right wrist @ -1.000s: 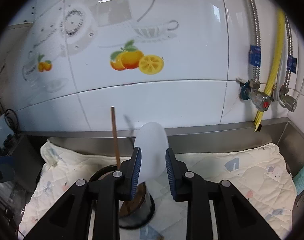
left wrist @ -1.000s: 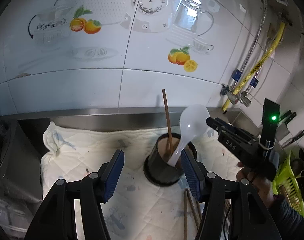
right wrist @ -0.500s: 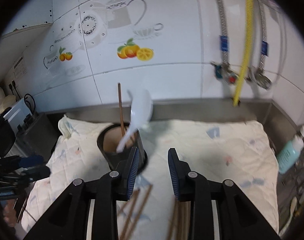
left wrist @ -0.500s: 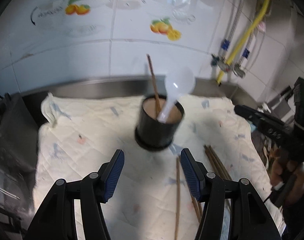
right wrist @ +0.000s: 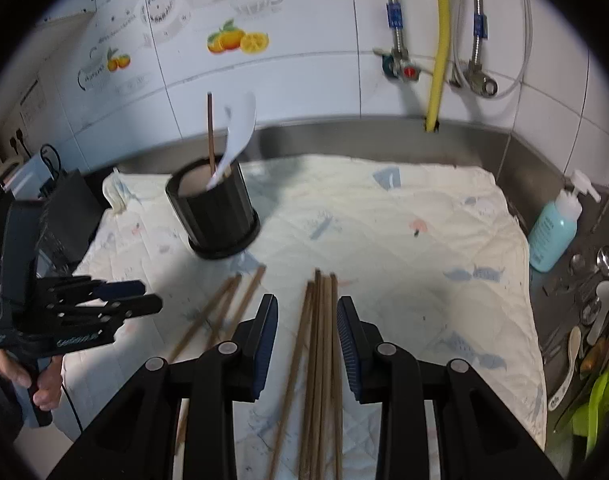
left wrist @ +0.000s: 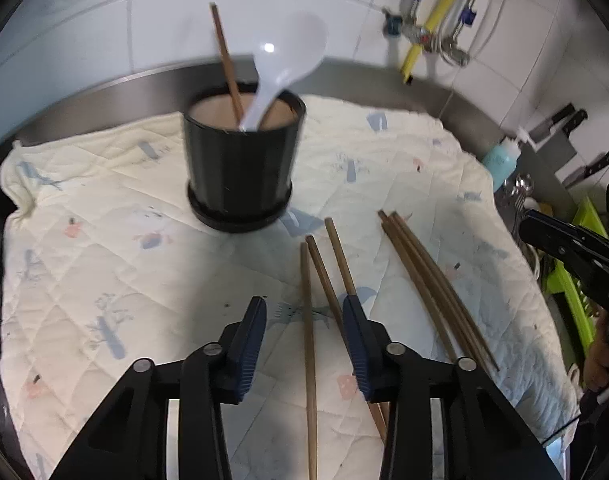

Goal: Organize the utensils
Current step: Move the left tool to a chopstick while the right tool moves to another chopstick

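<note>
- while both my grippers tilt down over the quilted cloth [left wrist: 116, 264], the black utensil holder [left wrist: 242, 160] stands upright toward the back of it, near the steel backsplash.
- a white plastic spoon [left wrist: 288, 60] leans in the holder, bowl up, beside one upright brown chopstick [left wrist: 226, 64].
- my left gripper [left wrist: 304, 326] has just been closing its jaws; they are still parted, and the pads press on nothing. one loose chopstick runs up between them, and two more lie under or just beside the right finger.
- those three chopsticks [left wrist: 318, 276] fan out on the cloth in front of the holder, apart from it.
- a second bundle of chopsticks [right wrist: 320, 340] lies further right on the cloth, roughly parallel and touching one another.
- my right gripper [right wrist: 306, 328] sits over that bundle with its jaws apart; the sticks pass between the fingers, and i see no pad touching them.
- from the right wrist view, my left gripper appears at the left edge, gripped by my hand [right wrist: 32, 384].
- a teal pump bottle [right wrist: 554, 232] stands on the steel counter right of the cloth.
</note>
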